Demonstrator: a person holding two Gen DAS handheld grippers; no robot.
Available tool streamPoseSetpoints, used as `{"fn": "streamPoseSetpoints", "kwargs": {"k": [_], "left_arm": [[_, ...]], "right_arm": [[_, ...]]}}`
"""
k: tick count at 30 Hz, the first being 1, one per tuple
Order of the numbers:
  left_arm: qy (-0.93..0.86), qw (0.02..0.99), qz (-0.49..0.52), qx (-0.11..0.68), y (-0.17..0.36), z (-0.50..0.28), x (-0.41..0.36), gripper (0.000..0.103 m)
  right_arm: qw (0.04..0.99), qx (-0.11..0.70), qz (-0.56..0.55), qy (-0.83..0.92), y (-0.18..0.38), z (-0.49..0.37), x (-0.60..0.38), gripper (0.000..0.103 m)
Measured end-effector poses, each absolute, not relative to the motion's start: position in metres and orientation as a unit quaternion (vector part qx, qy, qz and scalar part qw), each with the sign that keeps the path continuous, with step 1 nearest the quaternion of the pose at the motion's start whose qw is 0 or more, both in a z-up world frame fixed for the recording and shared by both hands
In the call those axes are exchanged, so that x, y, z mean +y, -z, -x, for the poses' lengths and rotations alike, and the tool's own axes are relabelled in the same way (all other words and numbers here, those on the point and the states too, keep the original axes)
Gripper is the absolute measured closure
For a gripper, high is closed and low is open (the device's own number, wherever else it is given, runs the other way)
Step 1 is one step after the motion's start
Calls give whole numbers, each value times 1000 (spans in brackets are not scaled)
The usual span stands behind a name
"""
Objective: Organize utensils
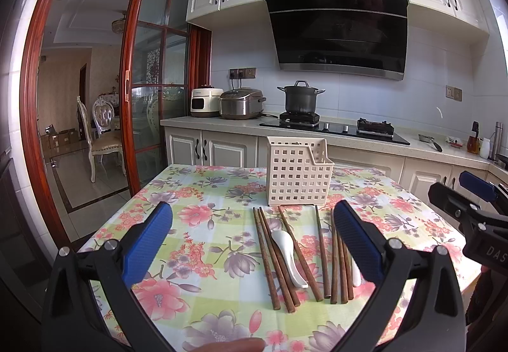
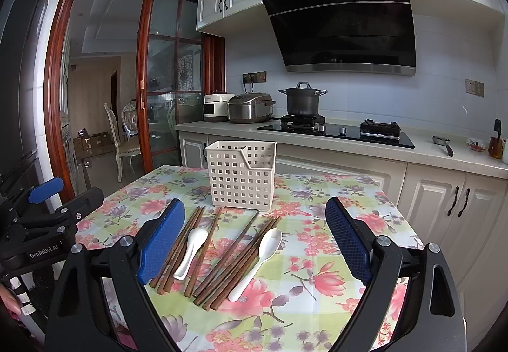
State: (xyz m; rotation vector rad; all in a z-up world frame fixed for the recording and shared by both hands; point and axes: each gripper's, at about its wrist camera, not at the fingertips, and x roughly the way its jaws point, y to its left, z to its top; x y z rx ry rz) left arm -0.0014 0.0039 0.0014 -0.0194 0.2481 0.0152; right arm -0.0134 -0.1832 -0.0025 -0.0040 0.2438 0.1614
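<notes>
Several brown wooden chopsticks [image 1: 279, 260] [image 2: 222, 253] lie side by side on the floral tablecloth, with two white ceramic spoons [image 1: 287, 253] [image 2: 190, 252] among them; the second spoon [image 2: 258, 261] lies further right. Behind them stands an empty cream perforated basket [image 1: 298, 172] [image 2: 241, 174]. My left gripper [image 1: 254, 241] is open above the table, left of the utensils. My right gripper [image 2: 255, 237] is open too, straddling the utensils from above. Neither holds anything.
The table [image 1: 197, 193] ends near a kitchen counter [image 2: 349, 145] with a hob, a black pot [image 1: 300, 98] and two cookers. A sliding wood-framed glass door [image 1: 149, 82] stands at the left. A fingertip [image 1: 235, 345] shows at the bottom edge.
</notes>
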Motion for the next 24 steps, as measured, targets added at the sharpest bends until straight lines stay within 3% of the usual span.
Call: {"fn": "streamPoseSetpoints", "kwargs": {"k": [24], "left_arm": [[-8, 992, 10, 124, -1, 1, 4, 5]], "right_arm": [[989, 123, -3, -83, 4, 15, -177, 18]]}}
